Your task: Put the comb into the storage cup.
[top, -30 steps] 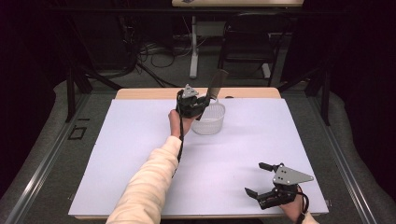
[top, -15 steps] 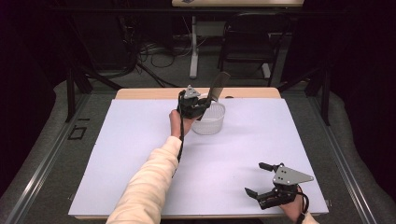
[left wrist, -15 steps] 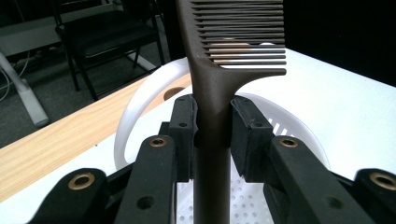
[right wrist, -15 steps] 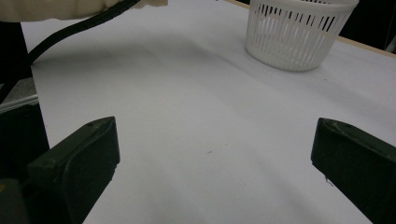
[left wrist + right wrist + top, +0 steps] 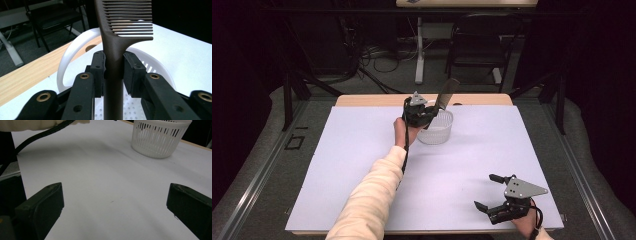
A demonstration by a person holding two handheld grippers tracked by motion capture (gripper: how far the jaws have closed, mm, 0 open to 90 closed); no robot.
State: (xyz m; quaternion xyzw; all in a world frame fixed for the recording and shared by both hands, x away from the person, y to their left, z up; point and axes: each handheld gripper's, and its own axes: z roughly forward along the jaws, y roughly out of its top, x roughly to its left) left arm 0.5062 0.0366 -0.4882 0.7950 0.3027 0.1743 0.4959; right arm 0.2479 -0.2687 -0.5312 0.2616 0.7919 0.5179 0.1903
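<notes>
Comb [image 5: 117, 45] | clamped in left gripper [image 5: 113, 66] | over basket [image 5: 437, 131]

room: dark, unlit beyond table | floor [image 5: 257, 165]: grey carpet | table [image 5: 362, 100]: wooden, white sheet [image 5: 537, 150] over it | beyond far edge: black chair [image 5: 477, 47], white desk leg [image 5: 419, 55], loose cables [image 5: 377, 52]

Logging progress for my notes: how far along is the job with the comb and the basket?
Done: the left tool has picked up the dark comb, clamped on its handle. In hand: the comb is held over the white basket, teeth end up, not released. Left: probably lowering it in and letting go. The right tool rests open near the table's front edge, holding nothing.
</notes>
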